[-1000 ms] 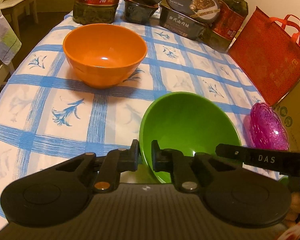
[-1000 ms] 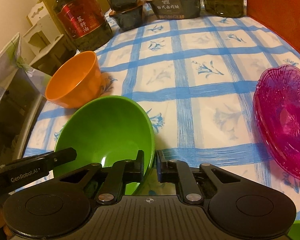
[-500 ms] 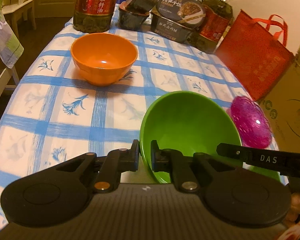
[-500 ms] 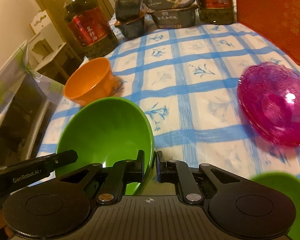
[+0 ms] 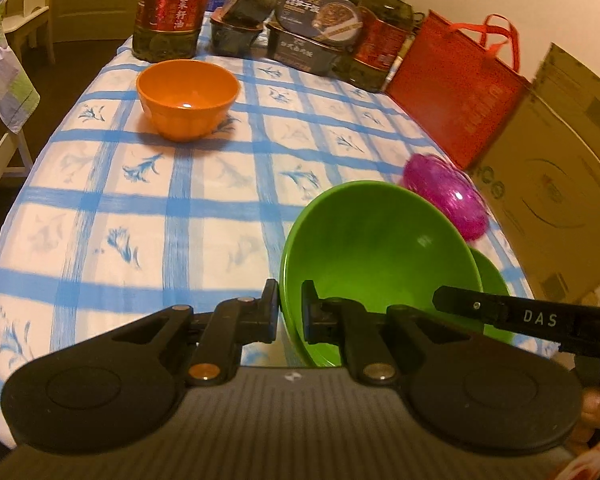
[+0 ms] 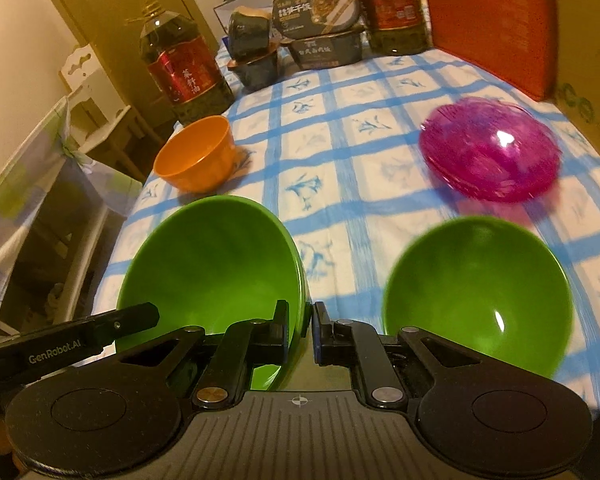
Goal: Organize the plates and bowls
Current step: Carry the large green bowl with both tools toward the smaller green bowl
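— Watching this, both tools are pinching the same green bowl [image 6: 208,264]: the left hand-held gripper [image 5: 290,310] is clamping its left rim, the right hand-held gripper [image 6: 300,330] its right rim, and they are holding it tilted above the table [image 5: 100,216].

— Where is it heading, do you think?

— Probably into the second green bowl [image 6: 476,292] sitting on the cloth just to its right, near the pink dish [image 6: 490,152]. The orange bowl [image 5: 188,98] is standing well apart at the far side.

— Any advice?

— I'd be levelling it first, centring it over the other one, then lowering both sides together so the rim is not slipping out of either pinch.
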`<state>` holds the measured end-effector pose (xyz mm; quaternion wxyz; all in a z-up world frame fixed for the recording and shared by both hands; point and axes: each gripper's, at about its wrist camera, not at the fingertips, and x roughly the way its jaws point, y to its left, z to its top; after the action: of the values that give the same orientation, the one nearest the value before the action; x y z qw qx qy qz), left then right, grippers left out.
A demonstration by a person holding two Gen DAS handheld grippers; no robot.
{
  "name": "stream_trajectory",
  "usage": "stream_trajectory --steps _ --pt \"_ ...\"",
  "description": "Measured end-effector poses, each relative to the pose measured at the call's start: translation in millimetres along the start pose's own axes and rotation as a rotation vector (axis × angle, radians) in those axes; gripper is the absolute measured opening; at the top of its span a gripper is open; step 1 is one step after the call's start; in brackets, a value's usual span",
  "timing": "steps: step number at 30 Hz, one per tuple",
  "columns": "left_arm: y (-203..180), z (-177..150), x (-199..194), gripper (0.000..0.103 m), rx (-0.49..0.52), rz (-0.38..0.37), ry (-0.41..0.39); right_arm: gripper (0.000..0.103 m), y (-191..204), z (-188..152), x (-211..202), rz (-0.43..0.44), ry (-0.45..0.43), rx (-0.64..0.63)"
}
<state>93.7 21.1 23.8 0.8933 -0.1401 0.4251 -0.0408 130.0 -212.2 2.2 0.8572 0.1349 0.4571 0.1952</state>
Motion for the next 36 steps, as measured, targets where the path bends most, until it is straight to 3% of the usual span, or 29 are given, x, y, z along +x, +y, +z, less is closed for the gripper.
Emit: stream_trajectory --steps 16,36 --pt "-44.6 -58.4 -31.7 0.010 0.068 -0.050 0.046 0.011 -31.3 -61.9 -60.4 -0.034 -0.006 0.077" --pt "-104.4 -69.7 -33.4 0.010 0.168 -0.128 0.067 0.011 -70.5 -81.1 -113.2 -0.099 -0.068 0.162"
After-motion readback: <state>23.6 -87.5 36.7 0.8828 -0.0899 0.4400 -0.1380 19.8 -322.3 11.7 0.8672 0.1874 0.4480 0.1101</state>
